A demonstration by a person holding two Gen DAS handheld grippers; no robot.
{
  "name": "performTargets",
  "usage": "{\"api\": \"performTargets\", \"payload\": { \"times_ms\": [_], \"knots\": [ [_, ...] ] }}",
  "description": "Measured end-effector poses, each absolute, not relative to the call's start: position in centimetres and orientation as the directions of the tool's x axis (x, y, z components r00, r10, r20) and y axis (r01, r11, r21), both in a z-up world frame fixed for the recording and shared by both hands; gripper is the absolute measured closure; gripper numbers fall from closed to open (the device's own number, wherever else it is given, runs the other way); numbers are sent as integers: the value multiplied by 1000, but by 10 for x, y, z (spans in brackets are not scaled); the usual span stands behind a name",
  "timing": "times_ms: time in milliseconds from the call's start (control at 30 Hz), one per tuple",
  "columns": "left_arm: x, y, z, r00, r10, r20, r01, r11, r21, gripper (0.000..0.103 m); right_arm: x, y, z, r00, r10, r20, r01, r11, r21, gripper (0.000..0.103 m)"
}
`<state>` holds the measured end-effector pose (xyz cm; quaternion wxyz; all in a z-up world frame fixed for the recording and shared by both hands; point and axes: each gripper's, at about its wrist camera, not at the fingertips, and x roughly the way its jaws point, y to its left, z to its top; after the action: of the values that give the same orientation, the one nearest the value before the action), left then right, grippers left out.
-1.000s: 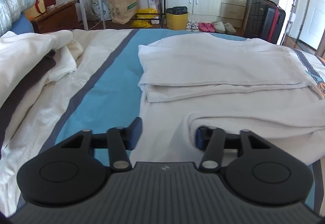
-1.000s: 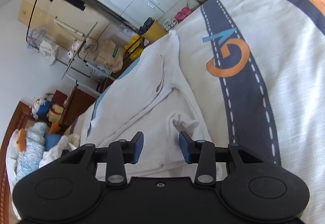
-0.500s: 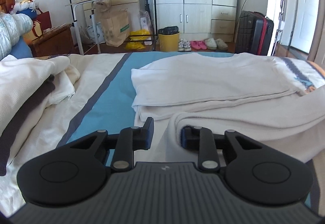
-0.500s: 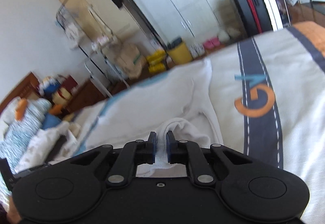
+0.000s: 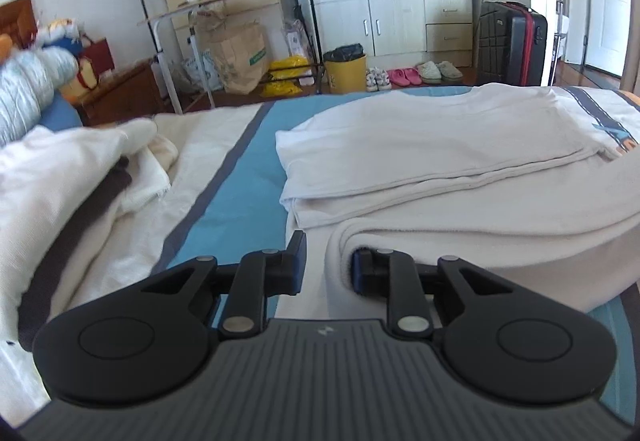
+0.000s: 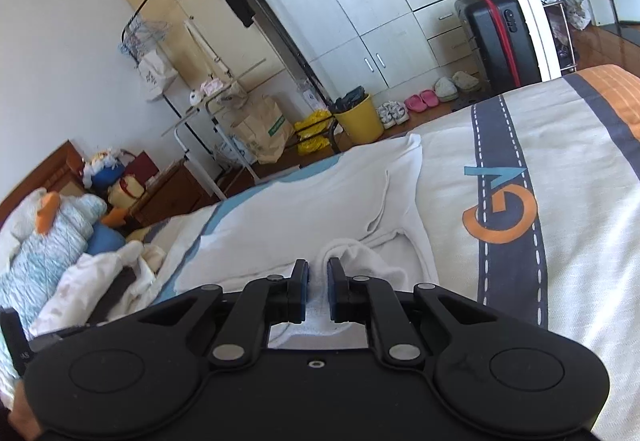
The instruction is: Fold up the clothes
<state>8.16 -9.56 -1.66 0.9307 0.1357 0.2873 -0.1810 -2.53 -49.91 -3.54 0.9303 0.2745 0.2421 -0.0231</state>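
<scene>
Right gripper (image 6: 318, 291) pinches the white garment (image 6: 304, 217); left gripper (image 5: 326, 265) gapes, cloth draping 1 finger.

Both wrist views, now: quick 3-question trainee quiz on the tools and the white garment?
1. True or false: the right tool is shut on the white garment.
2. The left tool is: A) wide open, clear of cloth; B) open, one finger under a fold; C) fully shut.
3. Fill in: the dark pile lies to the ___ of the garment in the left wrist view.

Key: 1 true; 2 B; 3 left.
</scene>
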Motion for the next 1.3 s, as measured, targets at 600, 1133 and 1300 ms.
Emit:
{"api": "performTargets", "payload": {
  "times_ms": [600, 1133, 1300],
  "knots": [
    [315, -165, 8, 827, -205, -524, 272, 961, 52, 31, 204, -597, 17, 874, -8, -485, 217, 901, 376, 77],
    [268, -80, -60, 703, -253, -665, 199, 967, -157, 21, 157, -572, -91, 780, 59, -624, 232, 897, 375, 57],
    [257, -59, -75, 638, -249, -728, 184, 968, -169, 21, 131, -572, -94, 791, 73, -608, 261, 858, 442, 51]
  ]
}}
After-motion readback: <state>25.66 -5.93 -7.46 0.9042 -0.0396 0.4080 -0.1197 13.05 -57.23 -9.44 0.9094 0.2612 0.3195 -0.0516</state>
